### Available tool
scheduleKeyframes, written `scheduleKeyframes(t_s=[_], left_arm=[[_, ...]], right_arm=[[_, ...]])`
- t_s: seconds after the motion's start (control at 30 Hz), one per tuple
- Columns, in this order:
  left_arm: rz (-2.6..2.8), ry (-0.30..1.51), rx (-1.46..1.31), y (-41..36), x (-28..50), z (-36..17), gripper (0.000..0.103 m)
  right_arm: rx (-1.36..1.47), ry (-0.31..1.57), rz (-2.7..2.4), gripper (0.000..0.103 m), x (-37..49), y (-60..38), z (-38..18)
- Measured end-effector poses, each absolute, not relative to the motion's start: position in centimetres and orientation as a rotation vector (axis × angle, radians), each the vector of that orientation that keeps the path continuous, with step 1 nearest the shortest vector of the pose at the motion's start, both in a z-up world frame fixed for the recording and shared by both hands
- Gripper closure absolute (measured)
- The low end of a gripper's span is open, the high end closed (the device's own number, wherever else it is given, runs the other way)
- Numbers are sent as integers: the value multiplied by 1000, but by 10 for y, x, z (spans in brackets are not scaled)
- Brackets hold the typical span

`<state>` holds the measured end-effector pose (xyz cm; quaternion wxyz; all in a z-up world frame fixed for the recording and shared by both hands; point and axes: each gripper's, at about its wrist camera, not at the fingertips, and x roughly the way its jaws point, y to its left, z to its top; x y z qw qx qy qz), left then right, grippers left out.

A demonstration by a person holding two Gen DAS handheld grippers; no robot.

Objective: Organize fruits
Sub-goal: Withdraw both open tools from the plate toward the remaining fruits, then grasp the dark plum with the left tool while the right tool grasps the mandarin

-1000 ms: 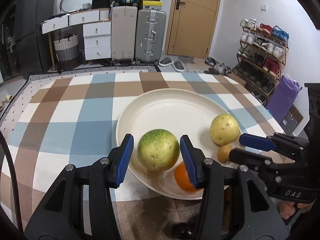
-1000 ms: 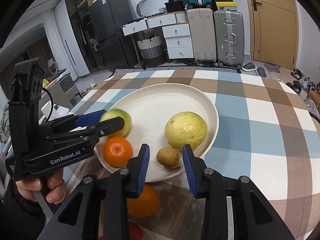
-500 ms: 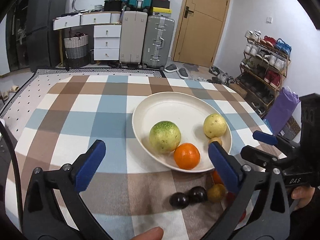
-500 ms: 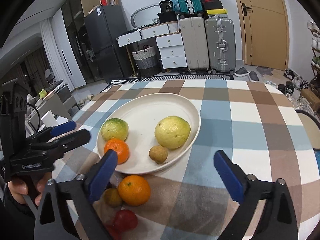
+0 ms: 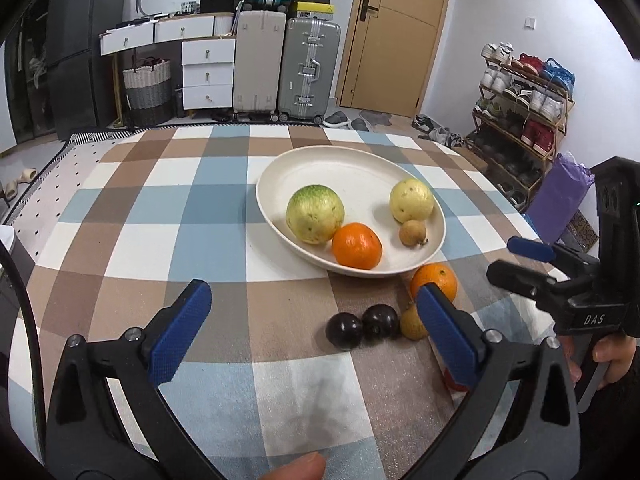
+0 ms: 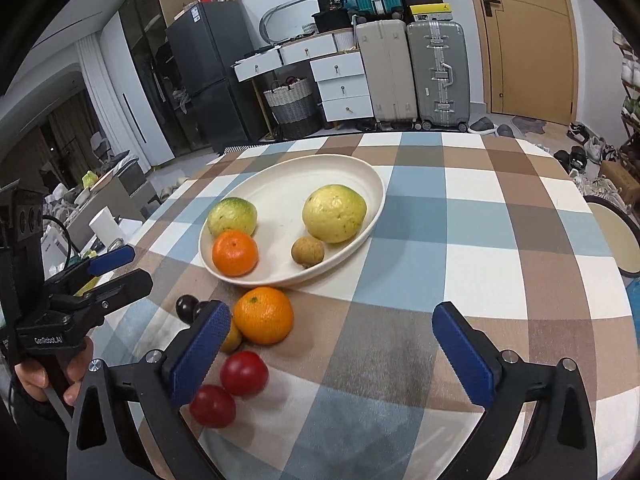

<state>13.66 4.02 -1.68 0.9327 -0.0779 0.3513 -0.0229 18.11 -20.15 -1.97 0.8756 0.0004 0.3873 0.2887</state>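
The left tongs (image 5: 310,328) stand spread wide with nothing between the blue pads, angled downward. The right tongs (image 6: 330,354) are likewise spread wide and empty, angled downward. A hand (image 6: 52,372) grips each handle from below.

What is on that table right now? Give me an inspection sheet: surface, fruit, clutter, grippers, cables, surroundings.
Surface: checked tablecloth.
Job's things: plate holds green-yellow fruit, yellow fruit, orange, small brown fruit. Beside it on the cloth: second orange, two red fruits, two dark plums.
Clutter: nothing seen.
Grippers: left gripper and right gripper open, empty.
Cables: black cable near the left gripper.
Surroundings: suitcases, drawers, door.
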Motion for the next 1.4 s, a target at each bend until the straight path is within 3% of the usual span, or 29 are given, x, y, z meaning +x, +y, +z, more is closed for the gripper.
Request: scheduleKeyframes(t_s=[1.13,1.2,1.27,1.4], left_arm=[[-54,861,-131,35,157,-46,1],[-49,874,-130,36,159,-48,1],[-36,886,-126,37,160,-51,1],[-44,889,-140,39,161,-53,1]], right_arm=[[-7,939,607,1,192,-171,-42],[1,946,610,2,194,-170,-43],[7,955,624,12,194,-169,-43],[22,964,649,20,193,-167,-44]])
